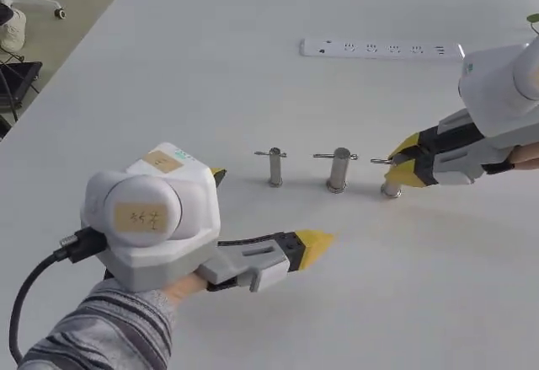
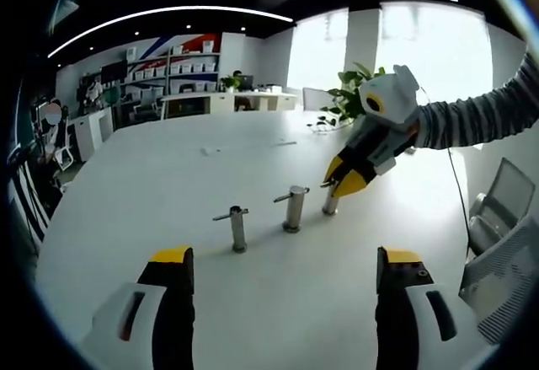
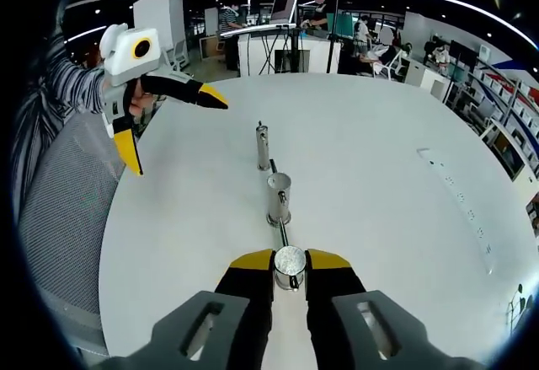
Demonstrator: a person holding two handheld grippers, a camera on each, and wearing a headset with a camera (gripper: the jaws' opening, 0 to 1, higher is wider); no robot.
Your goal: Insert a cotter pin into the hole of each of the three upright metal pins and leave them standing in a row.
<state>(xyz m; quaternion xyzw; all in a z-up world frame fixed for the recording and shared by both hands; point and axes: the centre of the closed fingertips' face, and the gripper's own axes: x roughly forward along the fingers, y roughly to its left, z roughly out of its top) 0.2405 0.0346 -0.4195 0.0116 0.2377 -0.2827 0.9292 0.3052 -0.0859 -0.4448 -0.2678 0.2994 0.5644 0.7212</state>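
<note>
**A:** Where is your right claw?

**B:** At the right edge of the head view. Your right claw [image 1: 402, 163] is pinching the right pin [image 1: 392, 190] near its top. In the right gripper view its two yellow tips sit on either side of the pin's round head, touching it.

**A:** And the wire on that one?

**B:** The right cotter pin [image 1: 380, 161] pokes out toward frame left, just beside the tips. You cannot tell from here how far it sits in the hole.

**A:** The other two?

**B:** The left pin [image 1: 275, 170] and the middle pin [image 1: 338, 172] stand upright on the white bench [image 1: 168, 67] at the centre of the head view. They are in one row with the right pin, each apart from the next. The left cotter pin [image 1: 271, 153] and the middle cotter pin [image 1: 335, 156] lie crosswise near the tops of their pins.

**A:** Your left claw?

**B:** In the lower left of the head view, your left claw [image 1: 265, 206] is spread wide with nothing between the tips. In the frame it sits below the row, apart from all three pins.

**A:** Anything else on the bench?

**B:** A white power strip [image 1: 383, 49] lies in the upper right, well apart from the pins.
</note>
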